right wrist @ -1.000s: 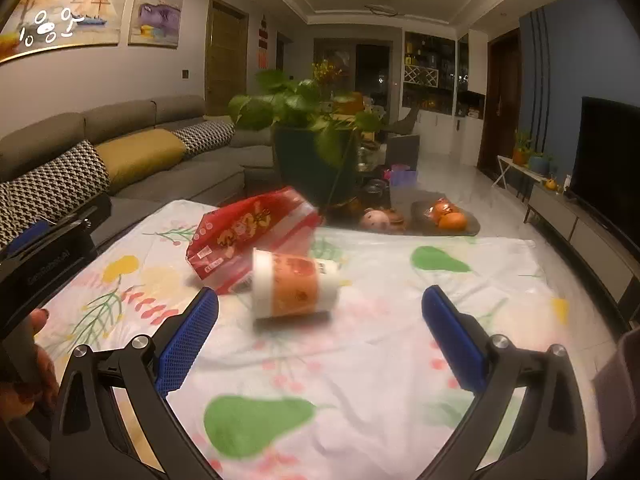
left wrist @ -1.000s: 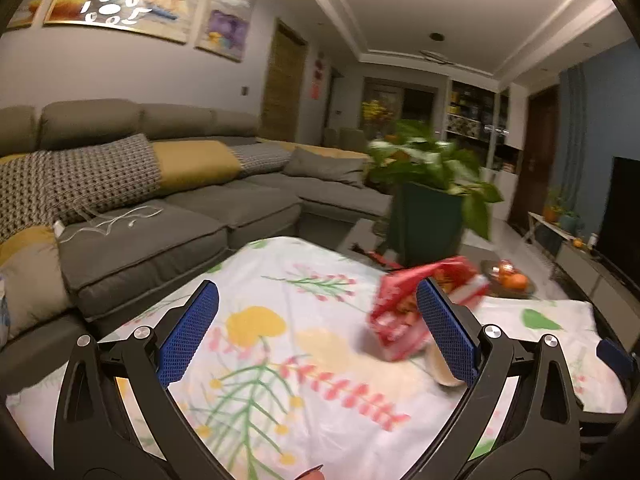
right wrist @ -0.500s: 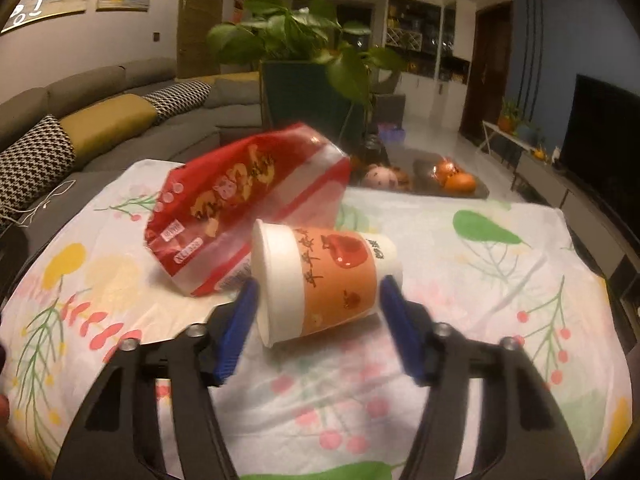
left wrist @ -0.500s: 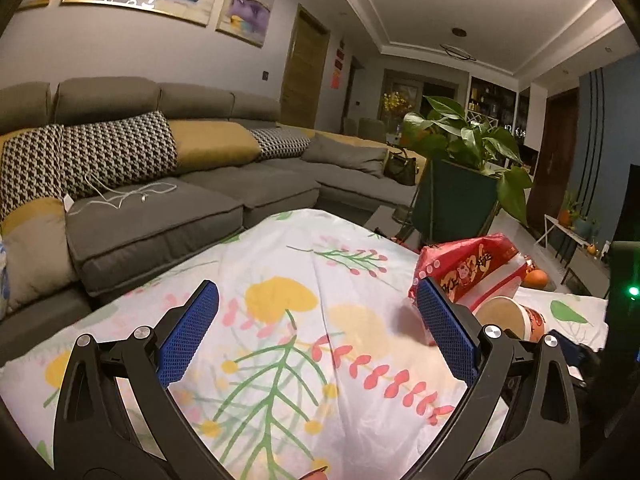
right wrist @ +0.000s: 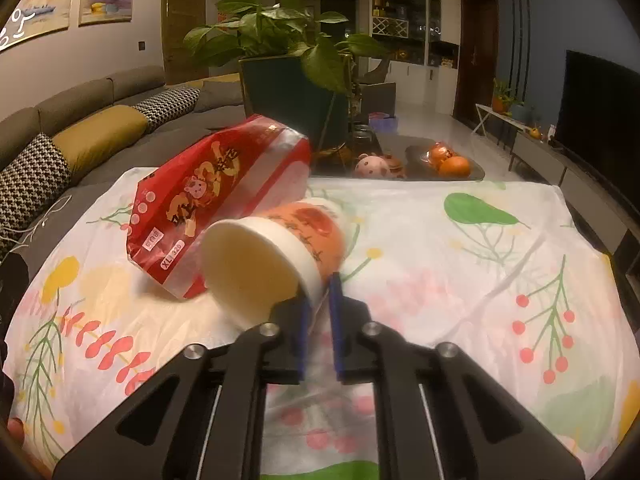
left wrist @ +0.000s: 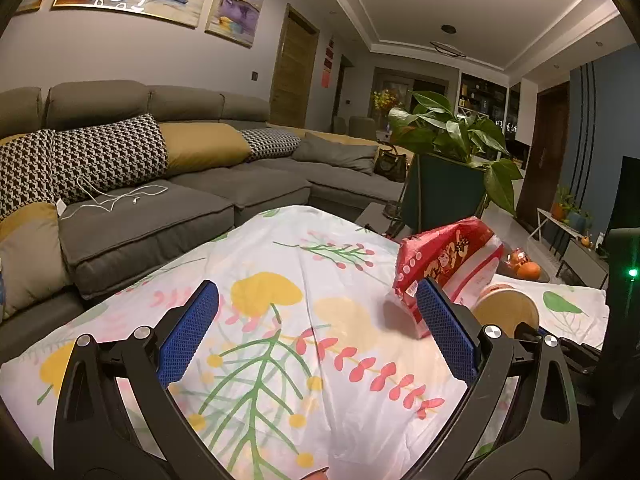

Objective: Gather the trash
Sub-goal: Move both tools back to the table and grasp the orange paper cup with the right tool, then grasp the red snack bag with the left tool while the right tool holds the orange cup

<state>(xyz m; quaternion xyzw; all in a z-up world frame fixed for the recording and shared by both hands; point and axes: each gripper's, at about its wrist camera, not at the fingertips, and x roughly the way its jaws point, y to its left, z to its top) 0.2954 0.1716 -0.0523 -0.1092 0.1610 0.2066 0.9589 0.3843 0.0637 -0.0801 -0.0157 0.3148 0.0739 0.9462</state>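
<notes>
your right gripper [right wrist: 319,312] has just been closing and now pinches the rim wall of the paper cup [right wrist: 276,256], 1 pad inside the mouth, 1 outside. the cup lies on its side at frame centre in the right wrist view, on the floral cloth over the bench [right wrist: 460,280], touching the red snack bag [right wrist: 208,196] at its upper left. your left gripper [left wrist: 316,332] hangs wide open over bare cloth with nothing in it; the bag sits at the right of that frame, just past its right finger.

risks: that's a thin rim grip, so i'd expect the cup to swing or fold if you lift fast. the bag leans on the cup, so a lift may drag it or tip it. the loose cloth could snag on low fingers.
</notes>
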